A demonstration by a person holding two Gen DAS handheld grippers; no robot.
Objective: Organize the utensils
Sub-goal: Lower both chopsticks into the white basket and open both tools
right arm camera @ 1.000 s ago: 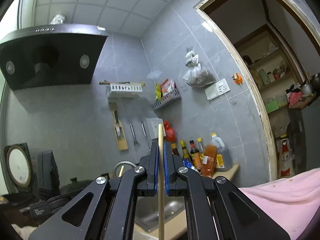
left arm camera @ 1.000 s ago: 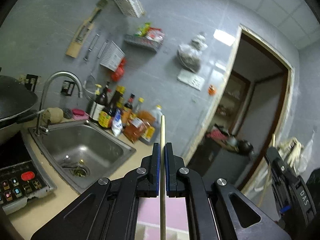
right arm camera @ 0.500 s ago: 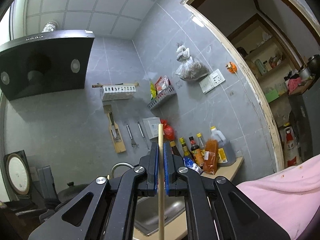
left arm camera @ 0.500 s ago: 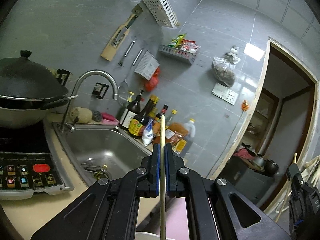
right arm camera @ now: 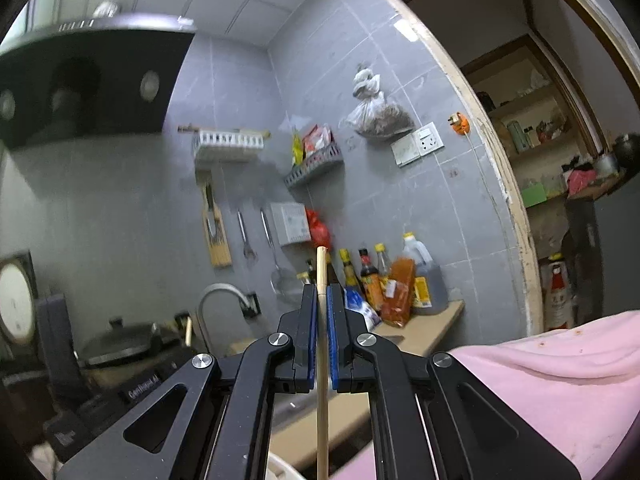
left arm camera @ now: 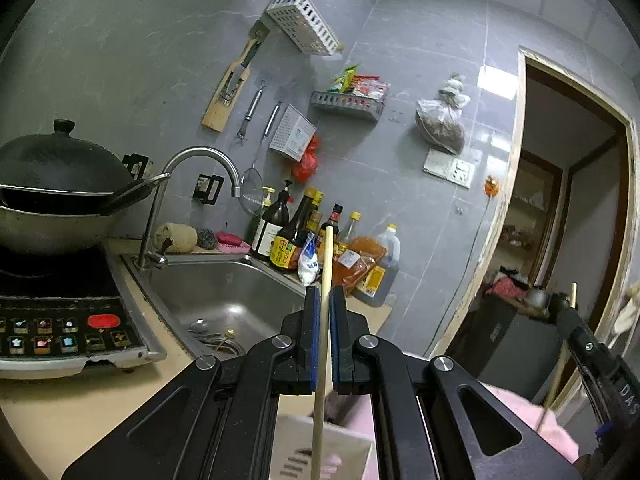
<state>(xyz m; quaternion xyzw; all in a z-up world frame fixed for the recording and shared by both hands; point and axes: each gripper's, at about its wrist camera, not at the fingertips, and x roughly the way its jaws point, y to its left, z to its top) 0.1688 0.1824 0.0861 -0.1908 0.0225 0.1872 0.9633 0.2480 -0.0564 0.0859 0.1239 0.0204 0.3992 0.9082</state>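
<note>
My left gripper (left arm camera: pixel 325 296) is shut on a pale wooden chopstick (left arm camera: pixel 327 256) that stands upright between its blue pads, its tip in front of the sauce bottles. My right gripper (right arm camera: pixel 322 294) is shut on a second wooden chopstick (right arm camera: pixel 321 270), also upright. The right gripper also shows at the right edge of the left wrist view (left arm camera: pixel 570 314). A white slotted utensil holder (left arm camera: pixel 320 450) lies below the left gripper. A white slotted rack (left arm camera: pixel 302 28) hangs on the grey tiled wall.
A steel sink (left arm camera: pixel 224 300) with a curved tap (left arm camera: pixel 192 160) sits ahead. An induction cooker (left arm camera: pixel 60 328) with a lidded wok (left arm camera: pixel 56 176) stands left. Several sauce bottles (left arm camera: pixel 292 228) line the counter. A pink cloth (right arm camera: pixel 560 372) lies right. A doorway (left arm camera: pixel 568 216) opens at right.
The left view has swung up and back, showing more wall and the wok; a white slotted holder now shows below the left gripper. The right view shifted slightly. Both chopsticks stay gripped.
</note>
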